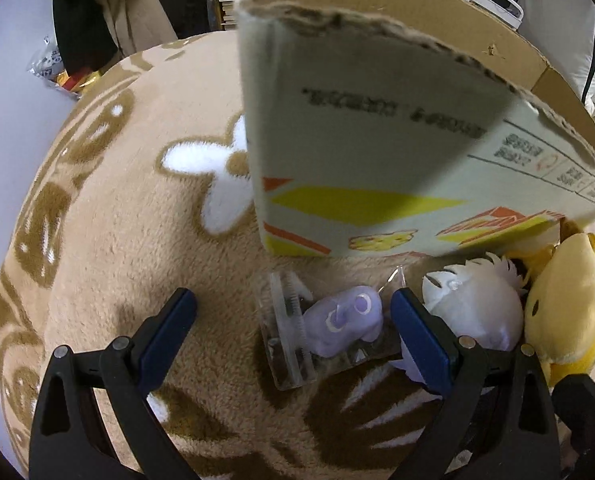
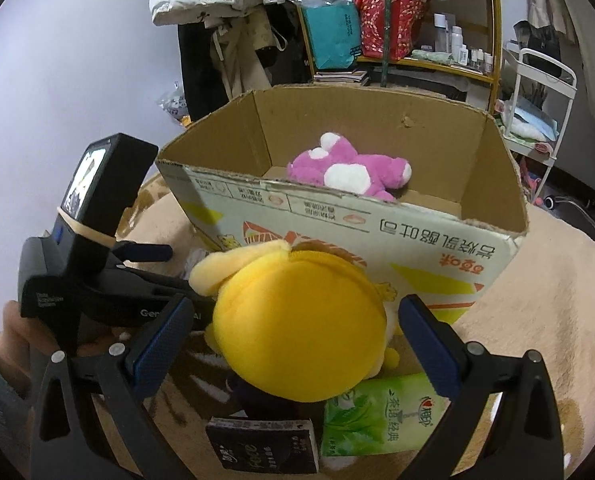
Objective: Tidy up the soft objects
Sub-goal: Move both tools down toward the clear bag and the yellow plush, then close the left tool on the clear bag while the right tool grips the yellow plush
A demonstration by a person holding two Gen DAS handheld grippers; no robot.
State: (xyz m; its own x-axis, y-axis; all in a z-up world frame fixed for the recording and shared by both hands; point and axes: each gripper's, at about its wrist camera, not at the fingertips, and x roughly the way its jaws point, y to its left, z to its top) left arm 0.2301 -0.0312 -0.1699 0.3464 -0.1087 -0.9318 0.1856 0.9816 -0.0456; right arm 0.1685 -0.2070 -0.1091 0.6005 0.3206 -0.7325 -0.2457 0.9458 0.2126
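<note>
Now, left gripper (image 1: 293,320): fingers spread, empty, low over the blanket (image 1: 109,248), purple toy (image 1: 343,320) in clear wrap between them.
Right gripper (image 2: 297,330): fingers apart around the yellow plush (image 2: 297,328); contact unclear.
Box (image 2: 377,236): open, on the blanket, behind the yellow plush.
Pink plush (image 2: 349,170): inside the box.
White plush (image 1: 473,308): between purple toy and yellow plush.

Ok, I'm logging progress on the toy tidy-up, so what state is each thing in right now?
Cardboard box: open-topped, upright on the blanket.
Pink plush: lying inside the box.
Yellow plush: outside the box, between the open right gripper fingers, not gripped.
White plush: on the blanket by the box.
Purple toy: in clear packaging, on the blanket.
Left gripper: open, holding nothing.
</note>
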